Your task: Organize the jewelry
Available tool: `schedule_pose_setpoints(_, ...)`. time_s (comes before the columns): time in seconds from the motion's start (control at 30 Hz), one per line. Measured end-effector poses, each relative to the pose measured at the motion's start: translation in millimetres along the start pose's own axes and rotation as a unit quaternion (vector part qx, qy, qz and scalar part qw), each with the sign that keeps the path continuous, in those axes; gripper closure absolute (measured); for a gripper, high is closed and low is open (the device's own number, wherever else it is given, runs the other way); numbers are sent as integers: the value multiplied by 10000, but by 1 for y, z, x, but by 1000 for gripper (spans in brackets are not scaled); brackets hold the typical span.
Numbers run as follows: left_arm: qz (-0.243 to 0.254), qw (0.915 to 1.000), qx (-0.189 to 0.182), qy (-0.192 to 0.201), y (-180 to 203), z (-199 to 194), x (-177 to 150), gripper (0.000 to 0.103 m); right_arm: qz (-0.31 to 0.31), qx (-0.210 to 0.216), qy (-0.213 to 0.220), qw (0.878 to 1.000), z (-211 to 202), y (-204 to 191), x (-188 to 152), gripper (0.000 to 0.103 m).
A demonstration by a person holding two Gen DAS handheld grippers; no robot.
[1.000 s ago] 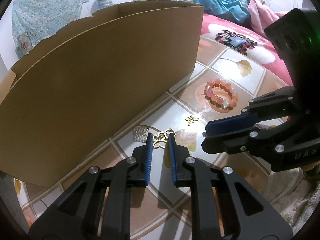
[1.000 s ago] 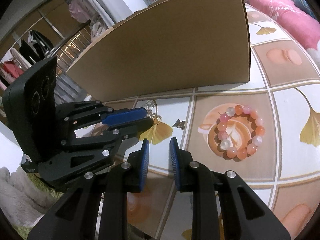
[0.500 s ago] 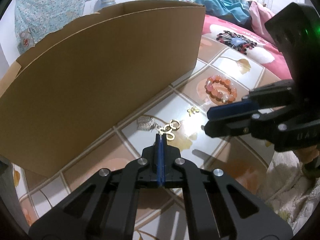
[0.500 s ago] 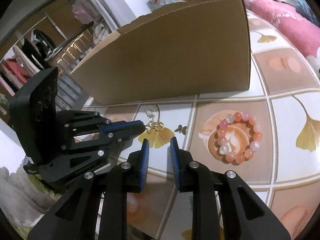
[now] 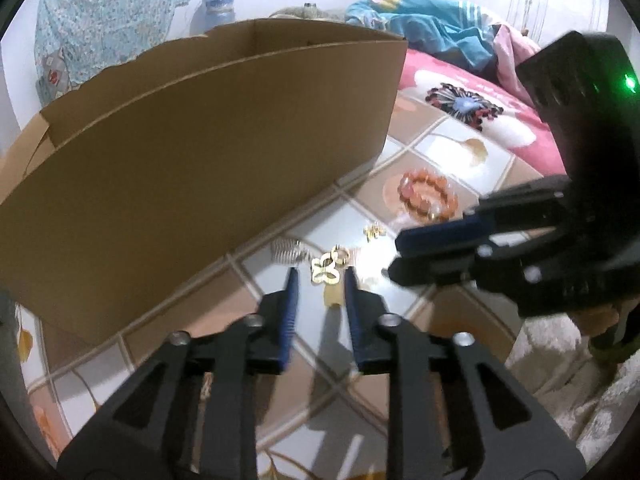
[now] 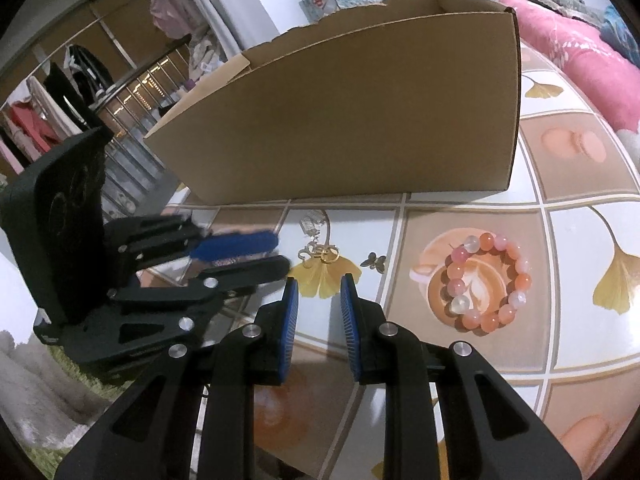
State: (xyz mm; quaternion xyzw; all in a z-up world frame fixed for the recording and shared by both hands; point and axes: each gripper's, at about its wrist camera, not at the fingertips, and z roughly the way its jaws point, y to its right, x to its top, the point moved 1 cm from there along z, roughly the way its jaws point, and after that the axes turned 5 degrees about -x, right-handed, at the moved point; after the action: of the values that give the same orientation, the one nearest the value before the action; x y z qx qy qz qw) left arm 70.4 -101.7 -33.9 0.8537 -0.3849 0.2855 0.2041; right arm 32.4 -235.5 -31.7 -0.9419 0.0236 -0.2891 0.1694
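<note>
1. Left tongs (image 5: 318,280): jaws have just been opening; the gold butterfly-shaped earring (image 5: 326,270) lies between the blue pads, ungripped, on the tiled-pattern surface (image 5: 280,276).
2. Right tongs (image 6: 319,284): narrowly parted, empty, hovering beside.
3. Pink-and-orange beaded bracelet (image 6: 486,282): on the surface, apart from the earring.
4. Brown open cardboard box (image 6: 360,120): just behind the jewelry.
5. Step judged: picking up the earring. Next: close squarely on the flat piece, lift into the box.

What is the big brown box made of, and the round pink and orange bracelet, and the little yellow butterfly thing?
The big brown box looks like plain matte cardboard, with a torn top edge. The bead bracelet has glossy, partly see-through beads, maybe glass, stone or plastic. The gold butterfly charm shines like polished metal, though it may only be gold-coloured.
</note>
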Motion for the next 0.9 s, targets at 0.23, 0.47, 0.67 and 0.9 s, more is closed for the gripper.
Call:
schedule_pose_setpoints(0.23, 287, 9992, 103, -249, 5, 20, 6, 80, 55, 2, 22, 10000, 1, 4, -2, 81)
schedule_pose_setpoints(0.47, 375, 9986, 127, -361, 6, 22, 11, 90, 99, 70, 50, 9999, 2, 6, -4, 81)
schedule_pose_setpoints(0.67, 353, 9984, 197, -387, 8, 19, 7, 90, 138, 87, 125, 9998, -4, 11, -6, 81)
schedule_pose_setpoints(0.9, 230, 9988, 254, -355, 7, 7, -6, 90, 137, 80, 166, 9997, -9, 10, -8, 81)
